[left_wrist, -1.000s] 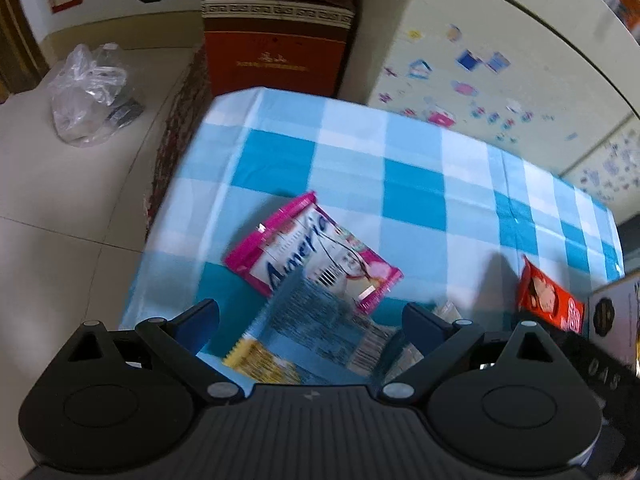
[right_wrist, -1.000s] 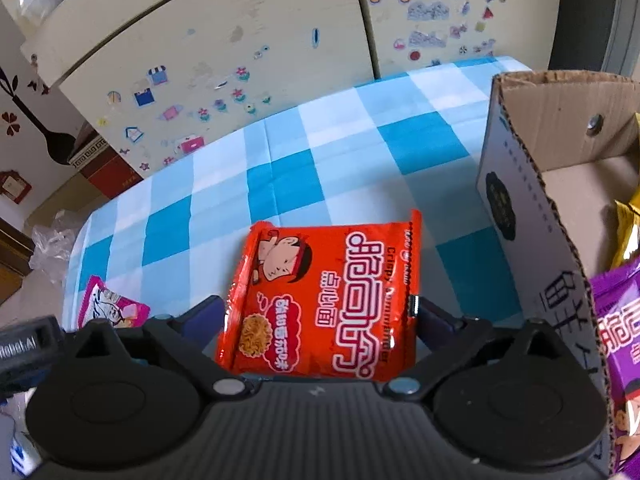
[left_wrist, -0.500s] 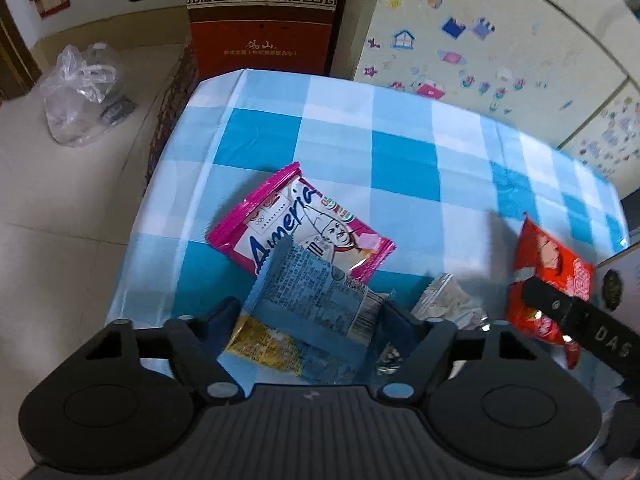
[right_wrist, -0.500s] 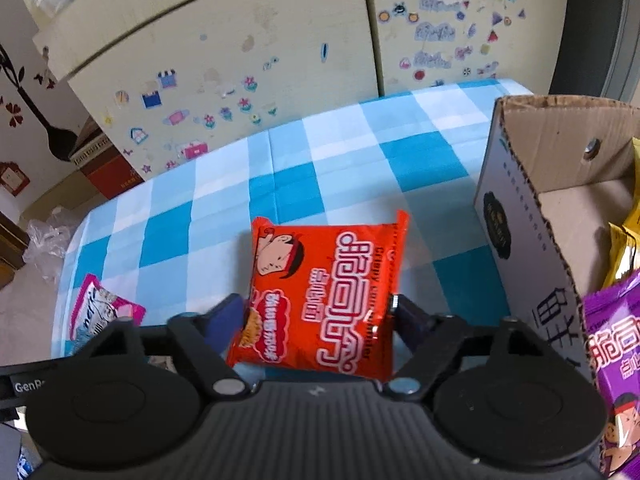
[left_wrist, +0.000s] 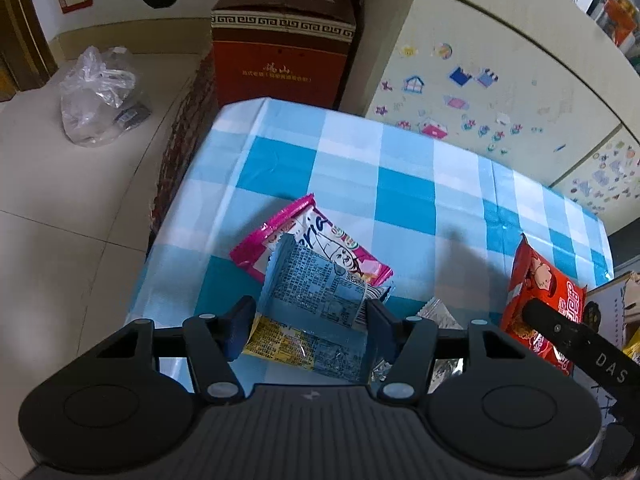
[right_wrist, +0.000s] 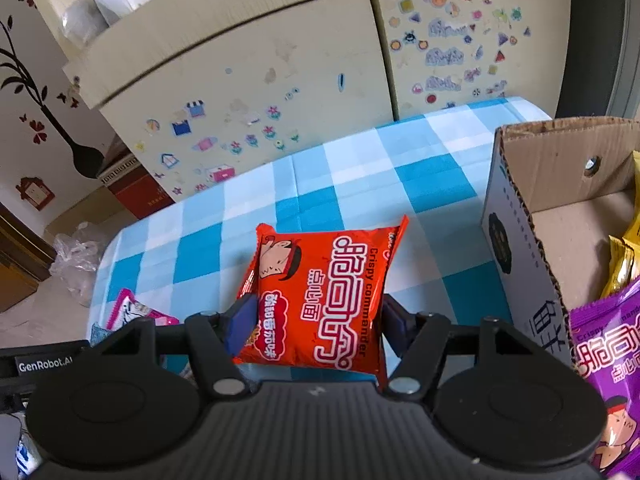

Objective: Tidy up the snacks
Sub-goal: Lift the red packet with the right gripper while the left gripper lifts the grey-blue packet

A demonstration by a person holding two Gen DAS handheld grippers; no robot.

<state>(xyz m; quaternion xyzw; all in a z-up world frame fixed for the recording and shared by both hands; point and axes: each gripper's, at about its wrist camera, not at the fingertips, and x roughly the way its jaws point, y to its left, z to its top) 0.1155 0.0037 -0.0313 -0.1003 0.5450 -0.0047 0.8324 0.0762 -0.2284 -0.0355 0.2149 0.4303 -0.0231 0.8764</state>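
My left gripper (left_wrist: 310,326) is shut on a blue-and-yellow snack packet (left_wrist: 316,300) and holds it lifted above the checked tablecloth (left_wrist: 400,184). A pink snack packet (left_wrist: 280,232) lies on the cloth just beyond it. My right gripper (right_wrist: 316,322) is shut on a red crispy-noodle packet (right_wrist: 324,292), raised off the cloth, left of the open cardboard box (right_wrist: 516,240). The red packet also shows in the left wrist view (left_wrist: 540,288), at the right.
The box holds a purple packet (right_wrist: 604,344) and yellow packets (right_wrist: 624,256). A small silver wrapper (left_wrist: 438,314) lies on the cloth near my left gripper. A sticker-covered cabinet (right_wrist: 280,92) stands behind the table. A brown carton (left_wrist: 284,36) and a plastic bag (left_wrist: 100,96) sit on the floor.
Both grippers closed on their packets and lifted them off the cloth. The views rose and pulled back from the table.
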